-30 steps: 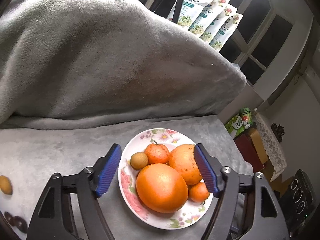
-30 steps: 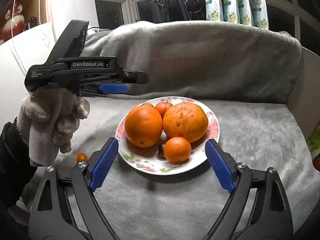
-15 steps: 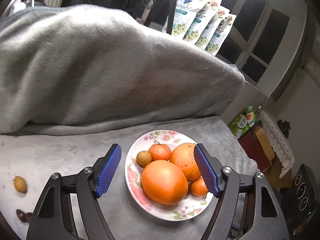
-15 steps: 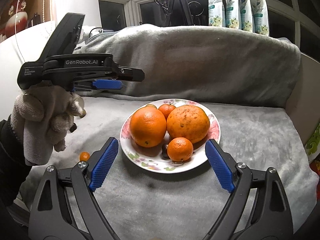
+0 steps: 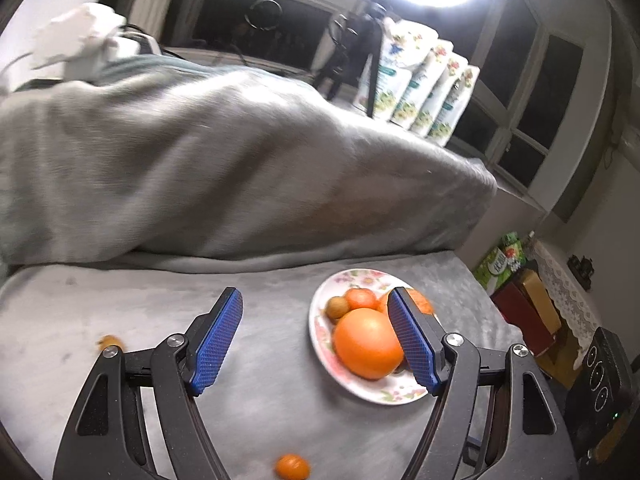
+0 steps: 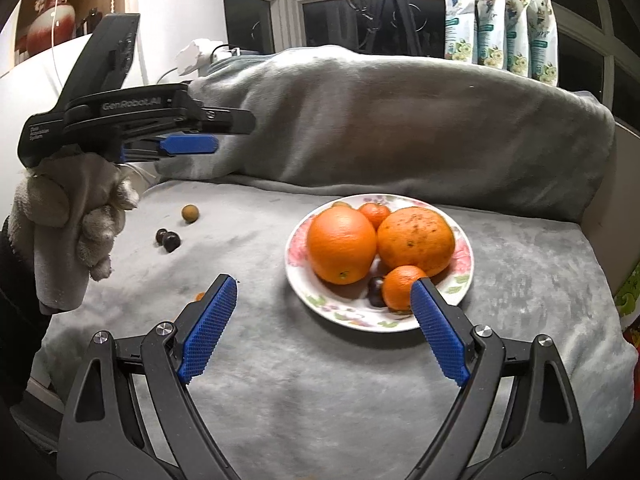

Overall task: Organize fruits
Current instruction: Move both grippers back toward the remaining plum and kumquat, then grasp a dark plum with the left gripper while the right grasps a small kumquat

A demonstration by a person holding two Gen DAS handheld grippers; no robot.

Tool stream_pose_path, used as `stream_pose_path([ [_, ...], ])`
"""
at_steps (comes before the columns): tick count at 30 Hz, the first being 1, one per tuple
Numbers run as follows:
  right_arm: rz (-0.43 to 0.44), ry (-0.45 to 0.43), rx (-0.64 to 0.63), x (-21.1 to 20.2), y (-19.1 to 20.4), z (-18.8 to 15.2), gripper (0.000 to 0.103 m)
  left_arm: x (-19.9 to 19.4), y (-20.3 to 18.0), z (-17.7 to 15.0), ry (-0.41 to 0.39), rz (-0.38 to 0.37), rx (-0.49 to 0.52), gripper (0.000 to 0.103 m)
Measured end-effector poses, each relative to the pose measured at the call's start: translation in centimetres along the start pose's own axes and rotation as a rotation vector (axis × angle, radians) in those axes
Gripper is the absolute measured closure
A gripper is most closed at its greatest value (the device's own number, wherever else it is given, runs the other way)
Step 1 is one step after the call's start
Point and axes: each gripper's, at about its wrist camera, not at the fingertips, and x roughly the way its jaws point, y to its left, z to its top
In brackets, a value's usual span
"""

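A floral plate [image 6: 460,276] on the grey blanket holds two big oranges [image 6: 341,243], small tangerines and a dark fruit. It also shows in the left wrist view [image 5: 320,344]. Loose on the blanket lie a yellow-brown longan [image 6: 190,213], two dark round fruits [image 6: 168,239] and a small tangerine [image 5: 292,466]. My left gripper [image 5: 316,340] is open and empty, above the blanket left of the plate; it also shows in the right wrist view [image 6: 188,145]. My right gripper [image 6: 324,324] is open and empty, in front of the plate.
A blanket-covered backrest [image 6: 400,120] rises behind the plate. Several floral pouches [image 6: 500,20] and a tripod [image 6: 394,4] stand at the window. Boxes and a dark appliance [image 5: 600,384] sit beyond the blanket's right edge.
My left gripper has swung left and tilted up, so the plate slid right in its view. My right gripper has also turned left; the loose fruits came into view.
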Motion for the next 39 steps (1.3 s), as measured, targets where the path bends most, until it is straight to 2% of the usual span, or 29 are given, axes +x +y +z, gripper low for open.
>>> stream_pose_path([
  [7,0.054,0.014,0.012,0.4,1.3,-0.1,0.012,-3.4,2.7,-1.2,-0.039,0.072,-0.009,0.028],
  [14,0.088,0.043,-0.001,1.0,2.6,-0.3,0.012,-6.0,6.4,-2.7,-0.062,0.145,-0.07,0.028],
  [23,0.125,0.081,-0.023,2.2,4.1,-0.7,0.012,-6.5,10.5,-5.8,-0.012,0.211,-0.138,0.031],
  [25,0.129,0.088,-0.029,2.5,4.5,-0.8,0.012,-6.5,10.7,-6.3,0.0,0.215,-0.136,0.036],
  [29,0.138,0.108,-0.033,3.2,5.0,-1.1,0.016,-5.9,11.0,-7.1,0.026,0.223,-0.124,0.037],
  [31,0.136,0.117,-0.036,3.5,5.2,-1.3,0.019,-5.5,10.8,-7.5,0.041,0.222,-0.109,0.047],
  [34,0.139,0.127,-0.035,3.9,5.4,-1.4,0.021,-4.9,10.4,-7.9,0.058,0.234,-0.069,0.052],
  [36,0.138,0.135,-0.035,4.2,5.5,-1.5,0.025,-4.6,10.1,-8.1,0.067,0.247,-0.048,0.06],
  [39,0.136,0.146,-0.032,4.6,5.6,-1.6,0.026,-3.9,9.5,-8.3,0.083,0.244,-0.011,0.062],
])
